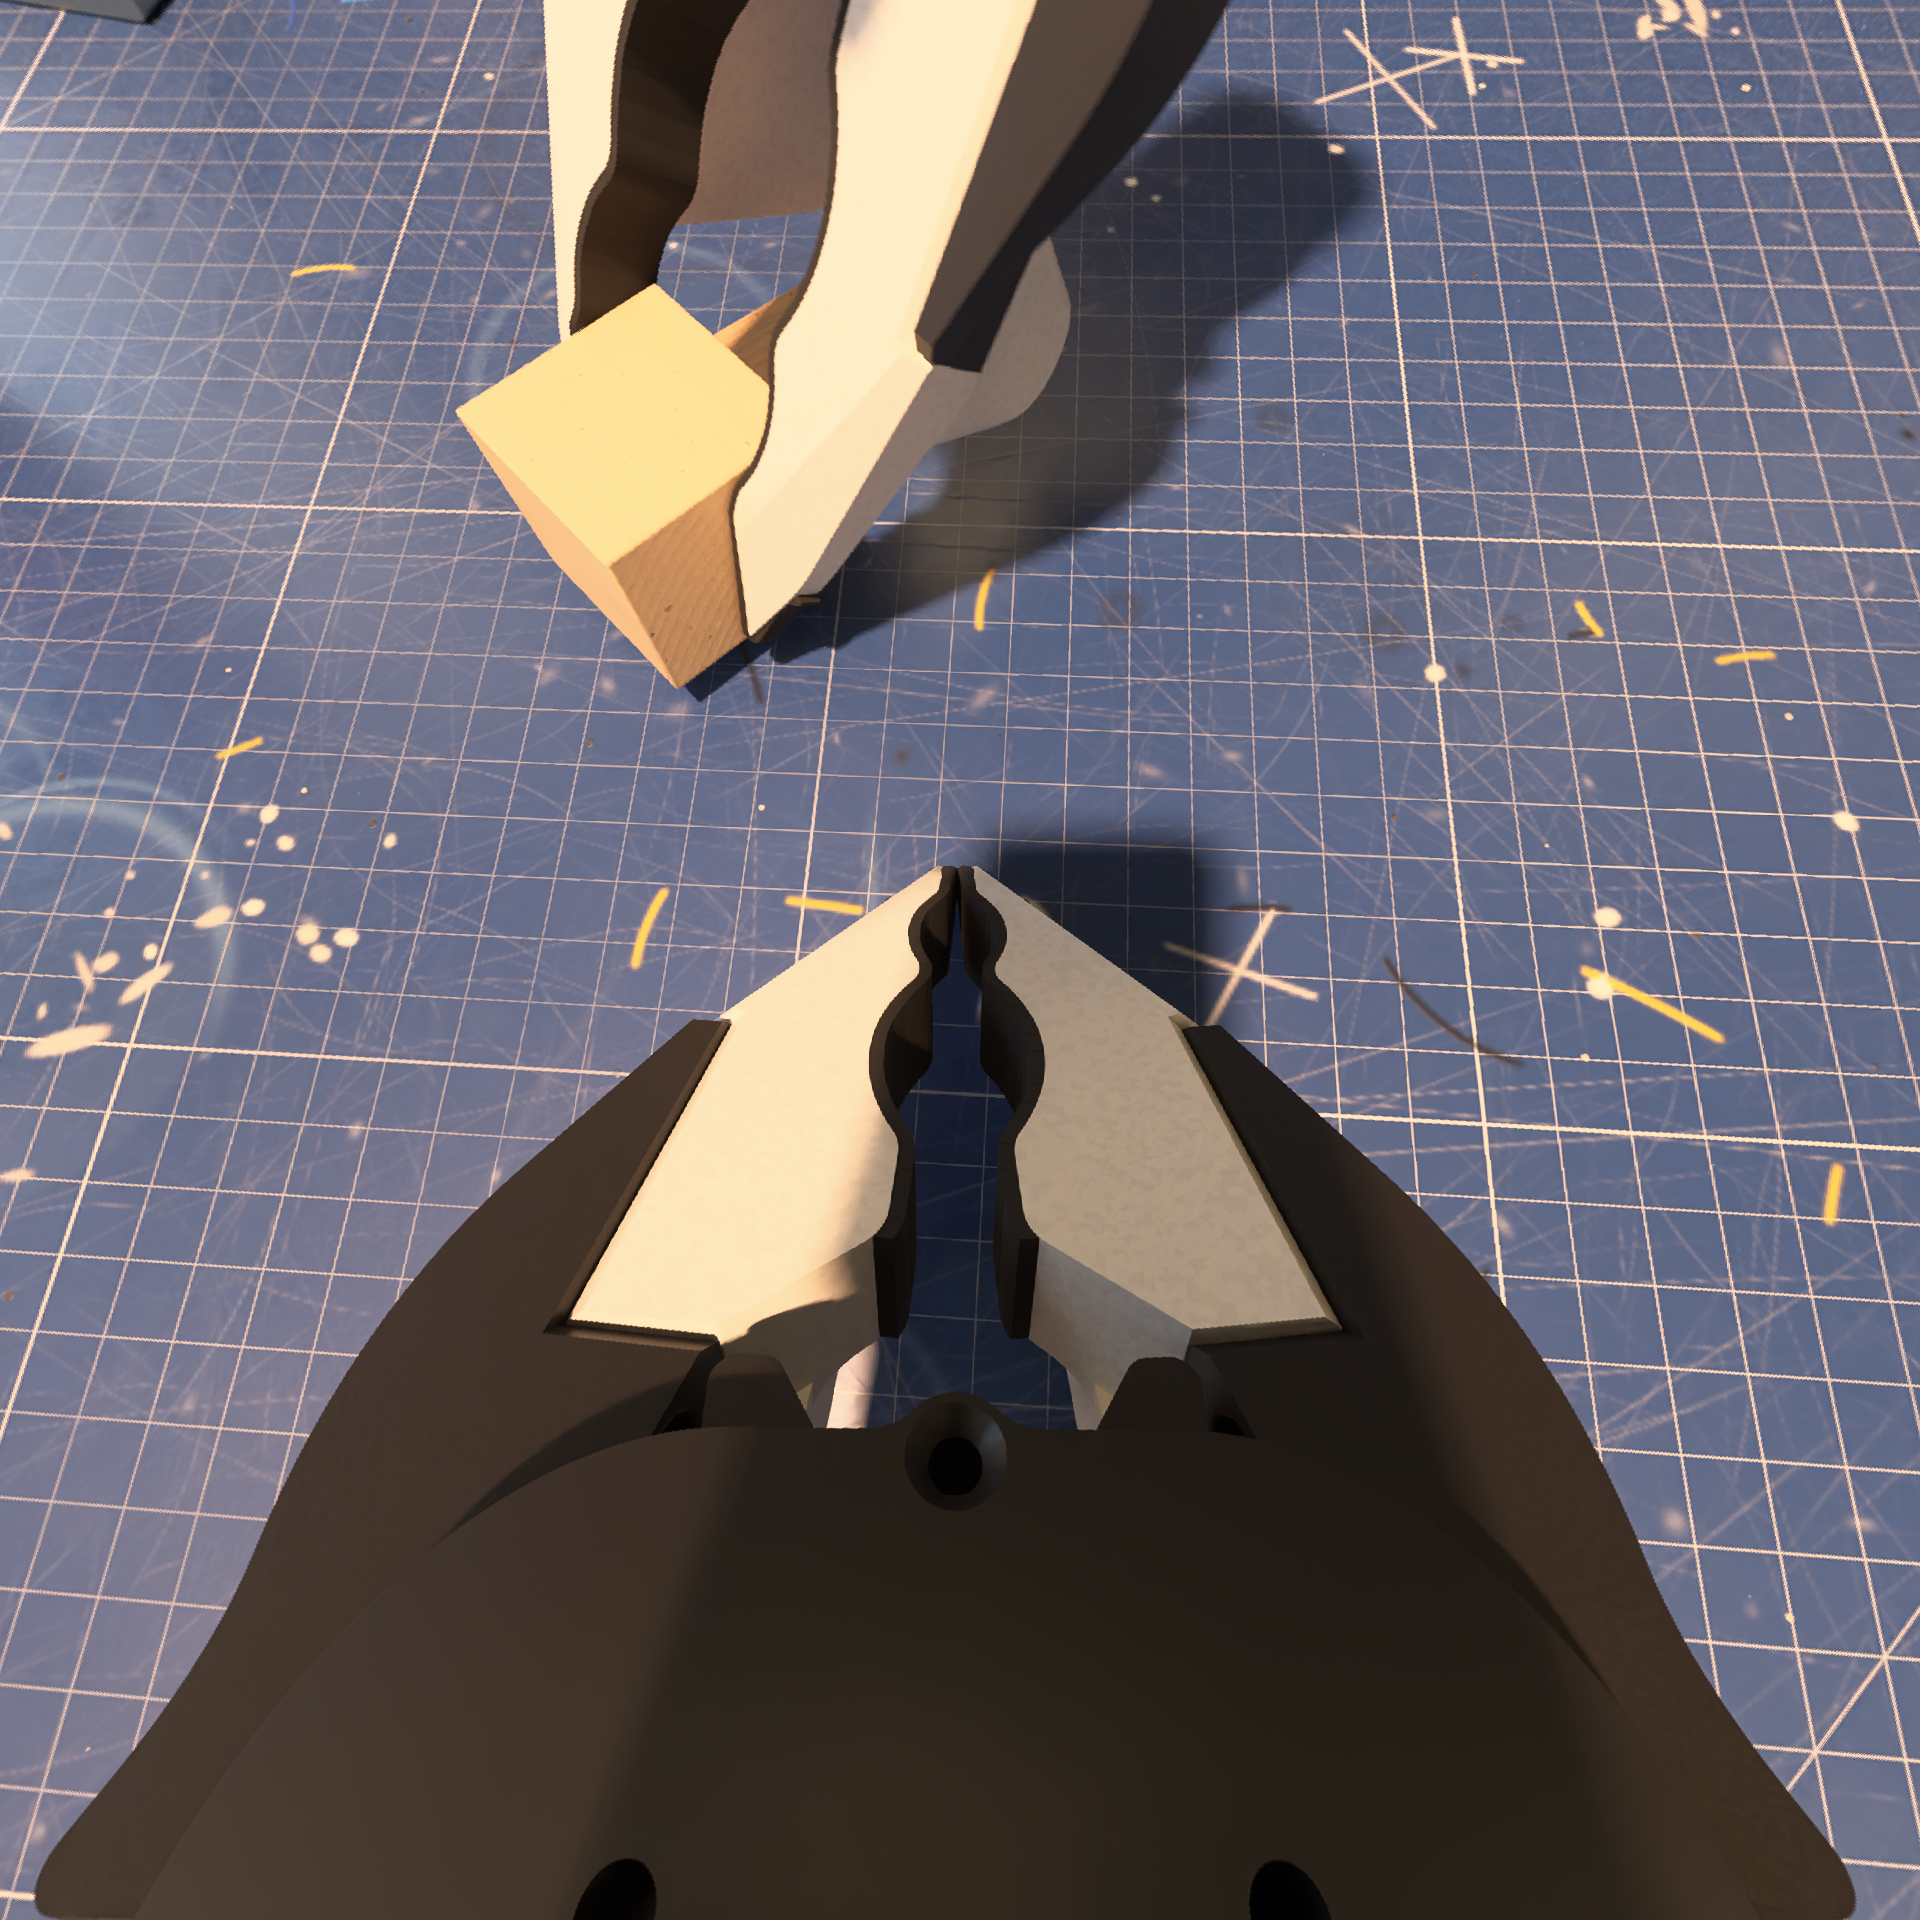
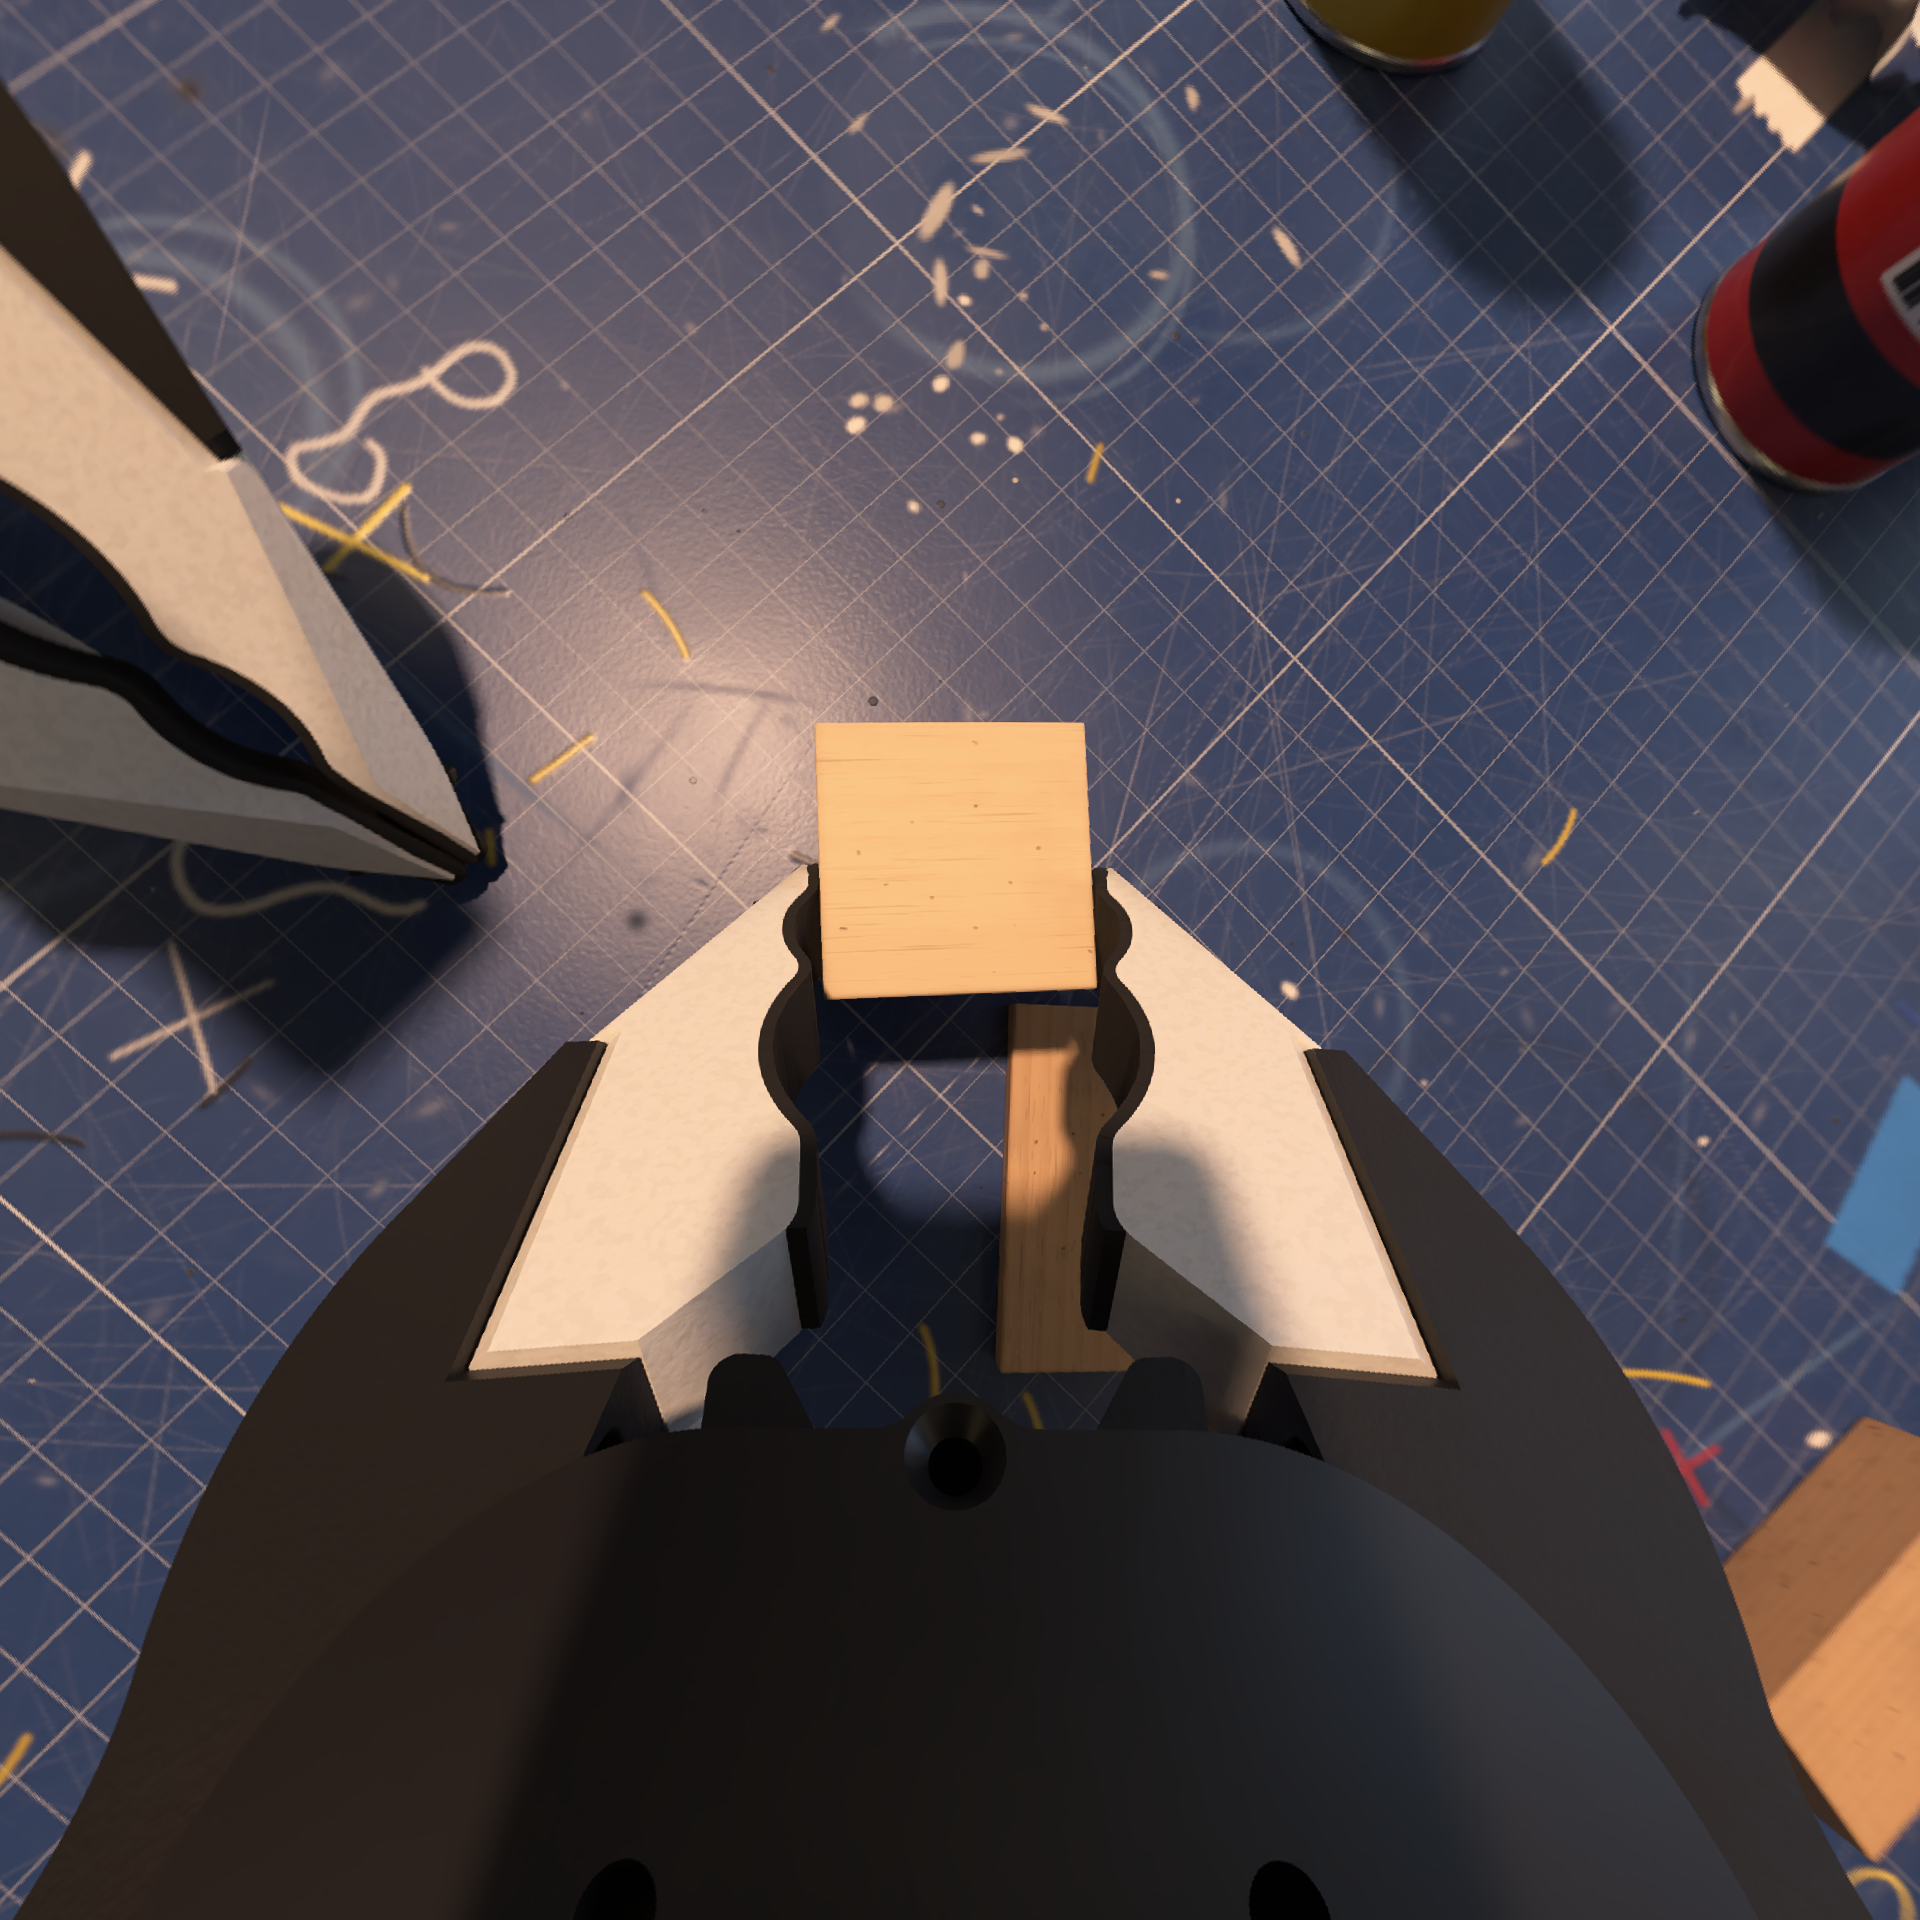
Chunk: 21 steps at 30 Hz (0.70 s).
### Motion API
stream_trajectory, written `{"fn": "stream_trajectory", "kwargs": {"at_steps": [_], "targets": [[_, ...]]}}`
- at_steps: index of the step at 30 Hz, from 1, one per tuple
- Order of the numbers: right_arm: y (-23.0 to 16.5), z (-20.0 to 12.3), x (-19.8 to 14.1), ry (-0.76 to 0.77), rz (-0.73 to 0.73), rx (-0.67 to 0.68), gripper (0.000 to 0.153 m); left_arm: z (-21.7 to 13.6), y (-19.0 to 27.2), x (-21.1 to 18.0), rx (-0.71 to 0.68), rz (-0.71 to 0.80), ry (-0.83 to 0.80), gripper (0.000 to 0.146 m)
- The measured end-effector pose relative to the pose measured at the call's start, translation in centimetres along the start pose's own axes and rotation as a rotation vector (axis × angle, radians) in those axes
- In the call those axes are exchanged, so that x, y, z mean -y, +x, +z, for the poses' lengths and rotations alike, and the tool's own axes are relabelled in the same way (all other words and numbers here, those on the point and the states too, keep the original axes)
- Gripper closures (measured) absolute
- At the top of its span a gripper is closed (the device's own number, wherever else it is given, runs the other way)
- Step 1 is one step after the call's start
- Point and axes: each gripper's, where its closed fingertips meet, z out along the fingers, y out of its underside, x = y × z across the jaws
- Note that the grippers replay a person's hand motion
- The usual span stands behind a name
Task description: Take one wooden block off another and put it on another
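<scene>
Block pinched at the fingertips only, low over the mat.

The right gripper (image 2: 954, 883) is clamped on the block (image 2: 954, 860) by its very tips; such a shallow hold could let it twist or slip. A second block (image 2: 1044, 1184) lies at 6 o'clock, a third (image 2: 1839, 1631) at 4. The left gripper (image 1: 956, 878), jaws together, waits empty.

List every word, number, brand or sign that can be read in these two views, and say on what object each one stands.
On the red and dark can: a small white label patch at the picture's edge, cut off and too small to read.
On the blue cutting mat: only grid lines and scratch marks; no numbers show.
On the wooden block: no writing.
Nothing here can be read.
</scene>
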Motion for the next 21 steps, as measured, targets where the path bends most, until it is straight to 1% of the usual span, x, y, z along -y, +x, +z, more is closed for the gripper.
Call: {"fn": "stream_trajectory", "kwargs": {"at_steps": [1, 3, 4, 5, 6, 7, 8, 10, 11, 12, 13, 14, 15, 16, 17, 18, 19, 20, 21], "targets": [[0.4, 0.0, -0.1, 0.001, 0.025, -0.004, 0.102, 0.0, 0.0, 0.0, 0.000, 0.000, 0.000, 0.146], [2.9, -0.4, -0.8, -0.067, -0.001, -0.206, 0.102, 0.0, 0.0, 0.0, 0.003, 0.003, 0.000, 0.146], [3.2, -0.5, -0.8, -0.085, -0.014, -0.249, 0.102, 0.0, 0.0, 0.0, 0.004, 0.004, 0.000, 0.146], [2.2, -0.3, -0.5, -0.064, -0.022, -0.191, 0.102, 0.0, 0.0, 0.0, 0.003, 0.004, 0.000, 0.146], [0.2, 0.0, 0.0, -0.022, -0.013, -0.042, 0.102, 0.0, 0.0, 0.0, 0.001, 0.002, 0.000, 0.146], [-0.8, 0.0, 0.3, 0.018, 0.028, 0.064, 0.102, 0.0, 0.0, 0.0, -0.001, -0.001, 0.000, 0.146], [-0.2, 0.0, 0.0, 0.005, 0.058, 0.039, 0.102, 0.0, 0.0, 0.0, -0.001, -0.002, 0.000, 0.146], [2.6, -0.5, -1.0, -0.085, 0.018, -0.188, 0.102, 0.0, 0.0, 0.0, 0.003, 0.000, 0.000, 0.146], [2.8, -0.6, -1.0, -0.094, 0.013, -0.211, 0.102, 0.0, 0.0, 0.0, 0.003, 0.001, 0.000, 0.146], [1.9, -0.4, -0.8, -0.074, 0.002, -0.155, 0.102, 0.0, 0.0, 0.0, 0.002, 0.000, 0.000, 0.146], [0.4, -0.2, -0.3, -0.037, 0.005, -0.040, 0.102, 0.0, 0.0, 0.0, 0.000, -0.002, 0.000, 0.146], [0.1, -0.1, -0.2, -0.017, 0.034, 0.000, 0.102, 0.0, 0.0, 0.0, -0.002, -0.005, 0.000, 0.146], [1.2, -0.1, -0.4, -0.044, 0.035, -0.080, 0.102, 0.0, 0.0, 0.0, -0.003, -0.006, 0.000, 0.146], [2.6, -0.4, -0.6, -0.084, 0.003, -0.208, 0.102, 0.0, 0.0, 0.0, -0.002, -0.005, 0.001, 0.146], [3.4, -0.5, -0.7, -0.117, -0.034, -0.293, 0.102, 0.0, 0.0, 0.0, 0.000, -0.003, 0.000, 0.146], [2.9, -0.2, -0.3, -0.108, -0.061, -0.285, 0.102, 0.0, 0.0, 0.0, 0.001, -0.002, 0.000, 0.146], [1.6, 0.2, 0.4, -0.059, -0.063, -0.190, 0.102, 0.0, 0.0, 0.0, 0.001, -0.002, 0.000, 0.146], [0.7, 0.6, 0.7, -0.030, -0.019, -0.110, 0.102, 0.0, 0.0, 0.0, 0.000, -0.003, 0.000, 0.146], [0.9, 0.7, 0.8, -0.035, 0.004, -0.111, 0.102, 0.0, 0.0, 0.0, 0.000, -0.004, 0.000, 0.146]]}}
